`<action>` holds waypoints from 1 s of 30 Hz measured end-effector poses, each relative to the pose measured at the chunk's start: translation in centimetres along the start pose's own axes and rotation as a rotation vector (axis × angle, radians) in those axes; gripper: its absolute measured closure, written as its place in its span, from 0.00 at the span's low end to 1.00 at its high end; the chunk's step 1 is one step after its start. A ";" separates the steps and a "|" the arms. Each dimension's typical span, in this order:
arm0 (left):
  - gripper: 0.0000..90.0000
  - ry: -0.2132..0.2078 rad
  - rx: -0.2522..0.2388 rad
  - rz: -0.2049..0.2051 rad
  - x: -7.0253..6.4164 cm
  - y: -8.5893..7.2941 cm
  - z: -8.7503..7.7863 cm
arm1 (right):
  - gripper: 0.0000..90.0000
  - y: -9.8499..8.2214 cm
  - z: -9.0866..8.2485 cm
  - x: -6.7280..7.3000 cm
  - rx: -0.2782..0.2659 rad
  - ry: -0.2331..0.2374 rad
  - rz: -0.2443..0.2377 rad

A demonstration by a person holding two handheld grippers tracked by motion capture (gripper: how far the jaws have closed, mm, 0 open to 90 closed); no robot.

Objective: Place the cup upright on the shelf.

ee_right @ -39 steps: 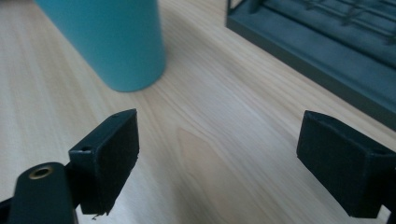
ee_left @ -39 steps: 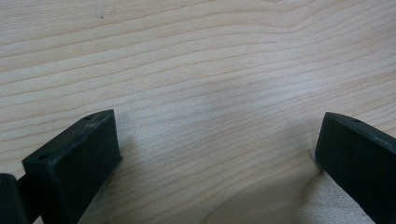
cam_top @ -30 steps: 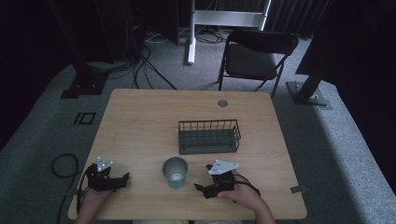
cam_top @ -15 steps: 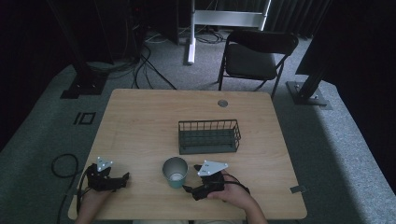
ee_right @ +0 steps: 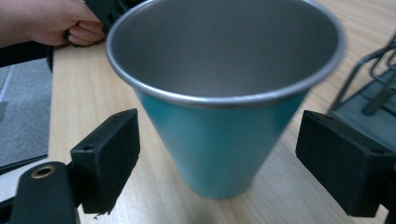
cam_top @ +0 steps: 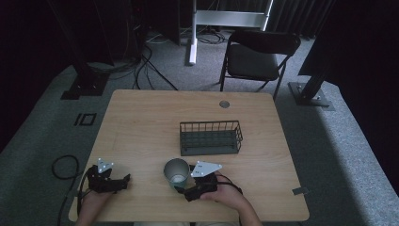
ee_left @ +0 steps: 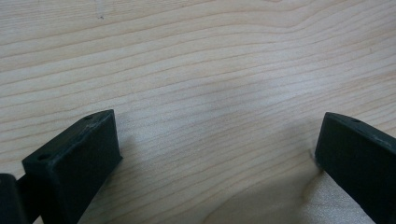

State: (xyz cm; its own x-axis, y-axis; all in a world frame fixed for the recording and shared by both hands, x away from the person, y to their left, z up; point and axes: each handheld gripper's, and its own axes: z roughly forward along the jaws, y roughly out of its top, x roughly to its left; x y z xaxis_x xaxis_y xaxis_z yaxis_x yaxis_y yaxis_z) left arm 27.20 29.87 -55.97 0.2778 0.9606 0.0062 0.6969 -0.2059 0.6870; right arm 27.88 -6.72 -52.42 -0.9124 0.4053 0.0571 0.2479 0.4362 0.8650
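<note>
- The teal cup (cam_top: 176, 172) stood upright on the worktop (cam_top: 141, 122), near edge, just left of the right gripper (cam_top: 186, 192), with the wire basket (cam_top: 210, 138) just beyond it on the far side.
- The right gripper (ee_right: 219, 158) was wide open: its jaws flanked the cup (ee_right: 219, 154) on both sides, apart from its wall, gripping nothing.
- Cup axis was vertical, rim widest; judged, a straight closure at mid-wall would seat it.
- The left gripper (cam_top: 113, 181) rested on the worktop well left of the cup, jaws spread and empty (ee_left: 215, 154).
- The right hand (cam_top: 226, 195) was clearly nearer.
</note>
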 end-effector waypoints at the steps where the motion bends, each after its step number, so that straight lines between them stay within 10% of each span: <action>1: 0.01 0.000 0.000 0.000 0.0 0.0 0.0 | 0.15 0.0 0.0 0.0 0.000 0.000 0.000; 30: 0.01 0.000 0.000 0.000 0.0 0.0 0.0 | 0.15 2.3 1.2 0.0 -0.130 -0.059 0.080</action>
State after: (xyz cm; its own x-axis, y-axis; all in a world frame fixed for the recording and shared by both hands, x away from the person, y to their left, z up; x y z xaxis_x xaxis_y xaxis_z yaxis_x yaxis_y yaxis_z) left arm 27.20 29.88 -55.96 0.2782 0.9605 0.0063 0.6970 -0.2064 0.6867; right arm 28.83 -4.69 -51.04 -0.8697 0.4829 0.1022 0.2711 0.2944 0.9164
